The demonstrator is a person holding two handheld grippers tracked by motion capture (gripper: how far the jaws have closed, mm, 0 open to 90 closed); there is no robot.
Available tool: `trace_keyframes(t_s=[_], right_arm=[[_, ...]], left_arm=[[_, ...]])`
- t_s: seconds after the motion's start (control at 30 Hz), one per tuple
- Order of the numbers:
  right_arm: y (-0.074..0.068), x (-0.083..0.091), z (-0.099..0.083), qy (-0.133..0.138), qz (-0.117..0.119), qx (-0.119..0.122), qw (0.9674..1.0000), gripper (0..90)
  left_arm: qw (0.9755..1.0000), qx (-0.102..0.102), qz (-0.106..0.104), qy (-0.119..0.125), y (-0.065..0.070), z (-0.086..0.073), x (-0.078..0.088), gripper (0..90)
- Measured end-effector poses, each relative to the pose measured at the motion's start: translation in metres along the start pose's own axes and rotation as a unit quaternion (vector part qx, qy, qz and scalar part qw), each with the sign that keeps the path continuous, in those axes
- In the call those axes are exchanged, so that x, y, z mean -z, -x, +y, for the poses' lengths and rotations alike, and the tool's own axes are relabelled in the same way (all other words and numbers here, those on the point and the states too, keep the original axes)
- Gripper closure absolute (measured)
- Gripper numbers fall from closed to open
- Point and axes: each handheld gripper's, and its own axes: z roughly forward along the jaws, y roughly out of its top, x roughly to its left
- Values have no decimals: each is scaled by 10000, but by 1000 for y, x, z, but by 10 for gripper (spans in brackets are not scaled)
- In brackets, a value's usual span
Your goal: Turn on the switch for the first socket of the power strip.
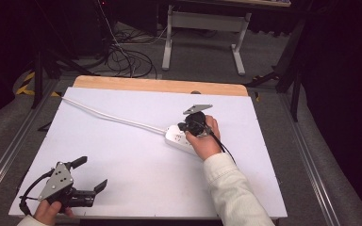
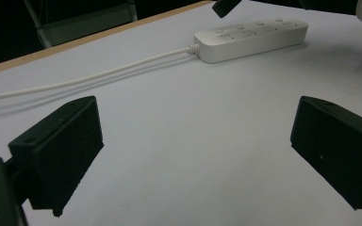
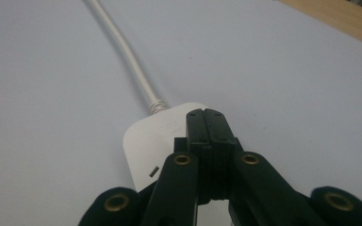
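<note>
A white power strip [image 1: 176,136] lies right of the middle of the white table [image 1: 122,155], and its white cord [image 1: 113,117] runs off toward the far left corner. My right gripper [image 1: 185,127] is shut with nothing between its jaws. In the right gripper view its closed tips [image 3: 206,114] hover over the cord end of the power strip [image 3: 143,141]; I cannot tell whether they touch it. My left gripper [image 1: 90,174] rests open at the near left corner, well apart from the strip. The left gripper view looks between the wide-open jaws of the left gripper [image 2: 198,125] toward the power strip [image 2: 250,37].
A bare wooden strip [image 1: 160,85] borders the table's far edge. Behind it, tangled cables [image 1: 127,61] lie on the floor beside a white desk frame [image 1: 202,28]. A person's white sleeve [image 1: 231,188] crosses the near right part of the table.
</note>
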Motion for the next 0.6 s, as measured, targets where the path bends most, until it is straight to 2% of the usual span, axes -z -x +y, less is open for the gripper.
trace_keyframes(t_s=[0.2,0.37,0.6], right_arm=[[-7,18,6,230,58,105,9997,900],[-7,25,7,308,70,171,9994,900],[-6,29,8,407,117,132,9990,900]], left_arm=[[10000,17,-16,-5,1,0,-1,35],[10000,39,-25,-19,0,0,-1,35],[10000,11,-28,-33,-1,0,-1,35]])
